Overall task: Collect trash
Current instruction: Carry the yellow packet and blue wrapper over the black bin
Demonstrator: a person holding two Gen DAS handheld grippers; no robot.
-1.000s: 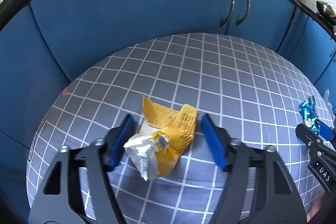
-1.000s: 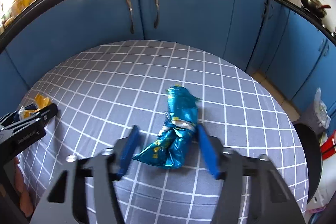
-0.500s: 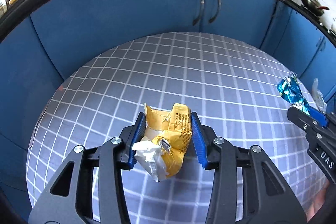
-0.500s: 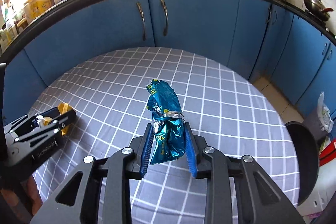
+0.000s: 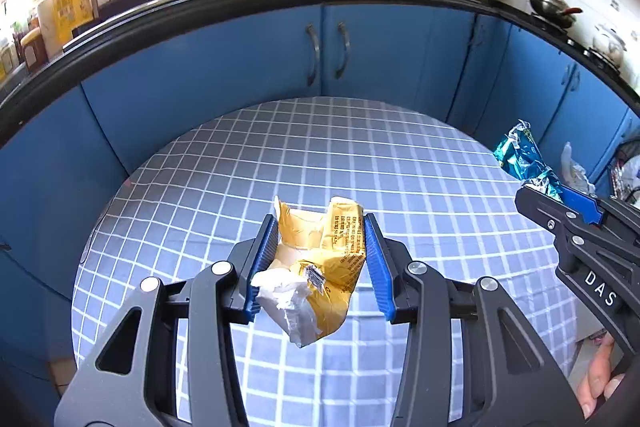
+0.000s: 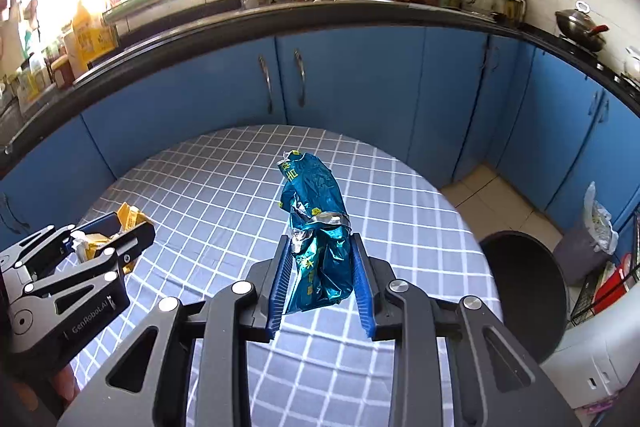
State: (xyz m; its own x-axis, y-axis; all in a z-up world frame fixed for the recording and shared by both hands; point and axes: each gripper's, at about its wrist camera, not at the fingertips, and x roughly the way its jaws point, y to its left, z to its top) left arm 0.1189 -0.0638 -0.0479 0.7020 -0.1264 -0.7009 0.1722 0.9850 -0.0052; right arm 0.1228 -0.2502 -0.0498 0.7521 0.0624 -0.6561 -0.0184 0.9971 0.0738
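Observation:
My left gripper (image 5: pixel 320 247) is shut on a crumpled yellow and white wrapper (image 5: pixel 320 267), lifted clear above the round table (image 5: pixel 400 167) with its grey checked cloth. The same wrapper (image 6: pixel 128 223) shows at the left of the right wrist view, in the left gripper (image 6: pixel 112 235). My right gripper (image 6: pixel 320 267) is shut on a crumpled blue foil snack bag (image 6: pixel 316 227), which stands up out of the pads above the table (image 6: pixel 200 187). In the left wrist view that blue bag (image 5: pixel 524 159) and right gripper (image 5: pixel 560 195) hang at the right edge.
Blue cabinets (image 5: pixel 320 47) under a black counter curve around the table's far side. A dark round stool (image 6: pixel 520 287) stands to the table's right, with a small bin holding a plastic bag (image 6: pixel 588 239) beyond it on the tiled floor. A hand (image 5: pixel 600 375) shows at lower right.
Both grippers closed on their trash, the left on the yellow wrapper and the right on the blue bag, then rose from the table carrying them.

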